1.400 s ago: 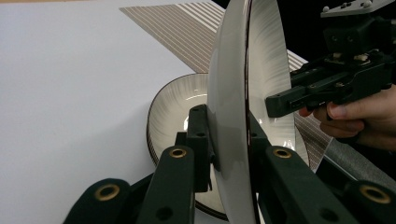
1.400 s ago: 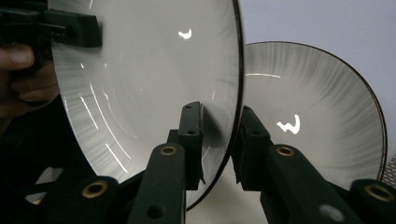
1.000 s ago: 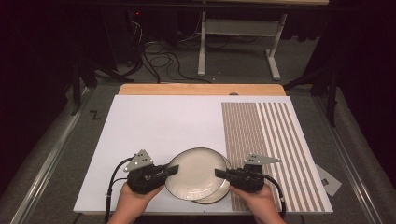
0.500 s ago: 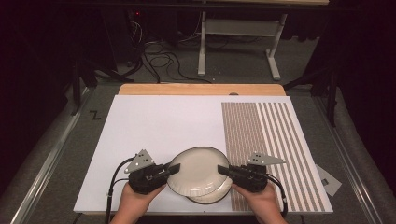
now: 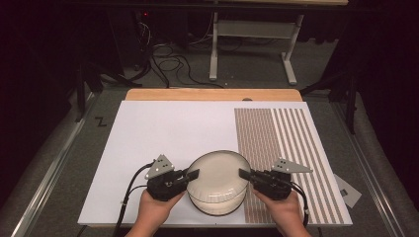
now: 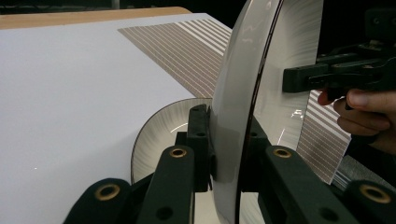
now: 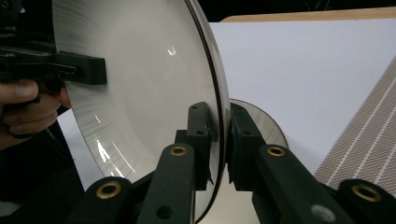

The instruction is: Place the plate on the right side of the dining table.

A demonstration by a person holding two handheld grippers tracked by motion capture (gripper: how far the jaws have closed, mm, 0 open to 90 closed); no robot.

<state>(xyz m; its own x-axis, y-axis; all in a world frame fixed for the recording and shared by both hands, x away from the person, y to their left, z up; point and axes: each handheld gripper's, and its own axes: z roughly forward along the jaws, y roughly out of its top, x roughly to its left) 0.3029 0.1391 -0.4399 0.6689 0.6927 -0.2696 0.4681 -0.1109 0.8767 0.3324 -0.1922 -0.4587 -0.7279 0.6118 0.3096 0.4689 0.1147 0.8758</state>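
A cream plate (image 5: 217, 170) with a dark rim hangs a little above the table, held at opposite edges. My left gripper (image 5: 193, 174) is shut on its left rim and my right gripper (image 5: 244, 174) on its right rim. In the left gripper view the jaws (image 6: 229, 149) clamp the plate (image 6: 238, 70) edge-on, with the right gripper (image 6: 303, 77) on the far rim. In the right gripper view the jaws (image 7: 219, 140) pinch the plate (image 7: 140, 70), and the left gripper (image 7: 86, 70) grips the far side. A second plate (image 5: 217, 208) lies flat underneath (image 6: 159, 130) (image 7: 264, 123).
A white mat (image 5: 163, 133) covers the table, with a brown striped panel (image 5: 281, 133) on its right part. A wooden board (image 5: 212, 95) runs along the far edge. A small grey card (image 5: 348, 190) lies off the mat at the right.
The held plate has come up a little off the plate beneath it. Both grippers keep their grip on its rims and the hands have barely shifted.
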